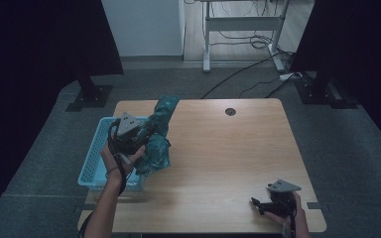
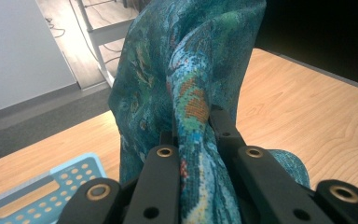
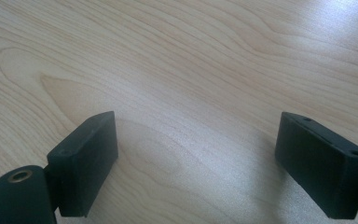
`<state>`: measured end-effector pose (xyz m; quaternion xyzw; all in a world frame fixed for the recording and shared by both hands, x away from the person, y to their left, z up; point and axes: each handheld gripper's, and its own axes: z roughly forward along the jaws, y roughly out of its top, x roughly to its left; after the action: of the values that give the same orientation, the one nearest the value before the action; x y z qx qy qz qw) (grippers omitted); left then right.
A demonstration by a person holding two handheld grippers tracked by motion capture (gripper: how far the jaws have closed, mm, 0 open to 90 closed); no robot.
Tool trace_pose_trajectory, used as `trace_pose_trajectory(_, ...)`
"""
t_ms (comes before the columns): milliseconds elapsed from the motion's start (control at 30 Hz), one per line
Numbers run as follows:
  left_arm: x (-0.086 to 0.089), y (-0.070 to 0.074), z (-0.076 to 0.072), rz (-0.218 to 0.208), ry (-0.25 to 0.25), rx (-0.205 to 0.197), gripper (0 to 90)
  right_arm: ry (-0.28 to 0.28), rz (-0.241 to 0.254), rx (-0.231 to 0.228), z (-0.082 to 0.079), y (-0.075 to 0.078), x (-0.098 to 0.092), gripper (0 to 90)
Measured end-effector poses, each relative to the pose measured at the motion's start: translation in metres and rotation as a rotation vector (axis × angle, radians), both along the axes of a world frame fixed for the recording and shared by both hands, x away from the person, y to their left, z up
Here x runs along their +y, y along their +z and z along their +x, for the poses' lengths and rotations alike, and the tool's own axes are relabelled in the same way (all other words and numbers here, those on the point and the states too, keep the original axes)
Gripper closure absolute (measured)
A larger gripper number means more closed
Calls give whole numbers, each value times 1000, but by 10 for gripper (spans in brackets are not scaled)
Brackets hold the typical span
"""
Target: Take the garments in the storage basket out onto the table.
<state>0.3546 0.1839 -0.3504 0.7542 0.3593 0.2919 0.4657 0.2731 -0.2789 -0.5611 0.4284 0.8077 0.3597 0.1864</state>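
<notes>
Cloth (image 1: 158, 134) of teal with a patterned weave hangs pinched in the left gripper (image 1: 141, 133), lifted above the table (image 1: 218, 158) at the right edge of the basket (image 1: 93, 168). In the left gripper view the two black jaws press together on a bunched fold of the cloth (image 2: 191, 102), which rises between them and spreads out above, with orange and light blue patches showing in the weave. More of the cloth drops below the jaws on both sides. From the high view, one part of the cloth stands up past the gripper toward the far edge of the table, and another part sags down beside the basket's right wall, close to the wood; whether it touches the wood I cannot tell.

The basket is light blue plastic with a perforated wall, sitting at the table's left side; a corner of it (image 2: 37, 191) shows low in the left gripper view, just beside the cloth.

The right gripper (image 1: 263, 204) rests low over the table, well apart from the basket, near the right front corner. In the right gripper view its jaws stand spread wide with bare wood (image 3: 191, 93) between them and nothing held.

A small dark round hole (image 1: 230, 111) sits in the table, far from the basket, near the back edge.
</notes>
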Motion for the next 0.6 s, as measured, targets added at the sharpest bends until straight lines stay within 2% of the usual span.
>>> trace_pose_trajectory(600,-27,5,-2,2,-54,-12,830,1,1,-1,0,0,0,126)
